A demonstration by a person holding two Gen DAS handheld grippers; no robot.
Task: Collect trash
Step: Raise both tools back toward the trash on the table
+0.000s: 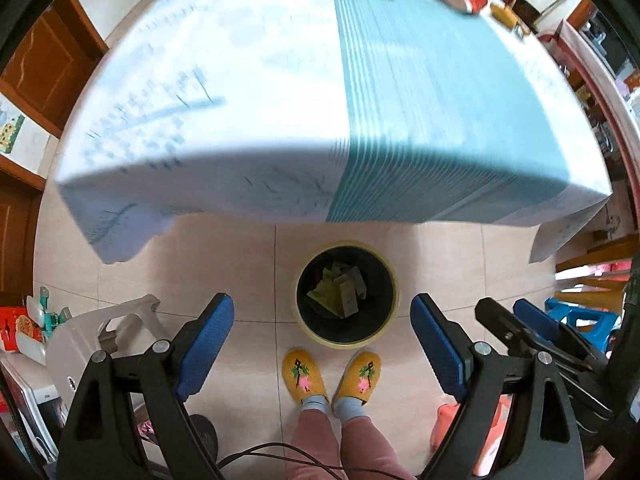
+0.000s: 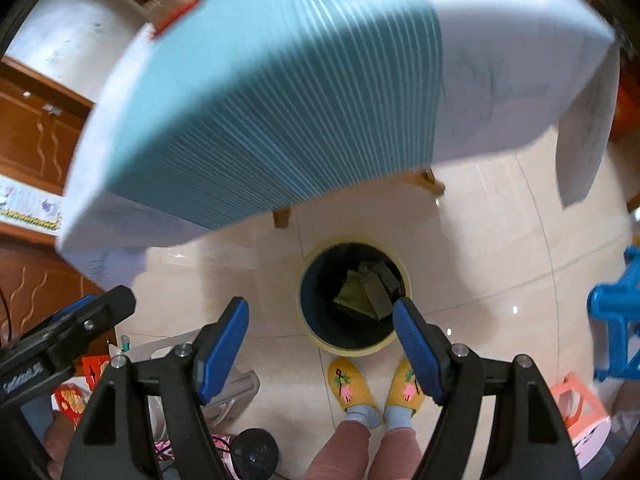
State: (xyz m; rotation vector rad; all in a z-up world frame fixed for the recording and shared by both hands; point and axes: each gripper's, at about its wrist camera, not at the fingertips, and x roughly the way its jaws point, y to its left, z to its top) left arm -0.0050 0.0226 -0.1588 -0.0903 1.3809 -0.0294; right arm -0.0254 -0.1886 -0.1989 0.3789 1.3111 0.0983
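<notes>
Both tools are hanging over the tiled floor [image 1: 240, 264] in front of the table [image 1: 248, 92], pointing downward. The left tool [image 1: 322, 326] is standing with its blue-padded fingers [image 1: 208, 344] spread wide apart and nothing between them. The right tool [image 2: 320, 344] is likewise gaping, its pads [image 2: 222, 348] holding nothing. In the left wrist view the right tool is showing at the lower right, just beside the left one.

A round bin [image 1: 346, 293] with a pale yellow rim and dark inside is sitting on the floor just off the table's near edge, roughly under the middle of that edge. Crumpled trash [image 1: 340, 290], yellowish-green and brown pieces, is lying at its bottom; in the right wrist view the same trash [image 2: 366, 292] is showing inside the bin [image 2: 354, 292], with the right finger's tip overlapping the bin's rim in the picture.

The person's feet in yellow embroidered slippers [image 1: 330, 376] are standing side by side right beside the bin, on its side away from the table. A white and light-blue striped cloth [image 2: 280, 92] is covering the table and drooping over its near edge and corners. The tabletop is blurred.
</notes>
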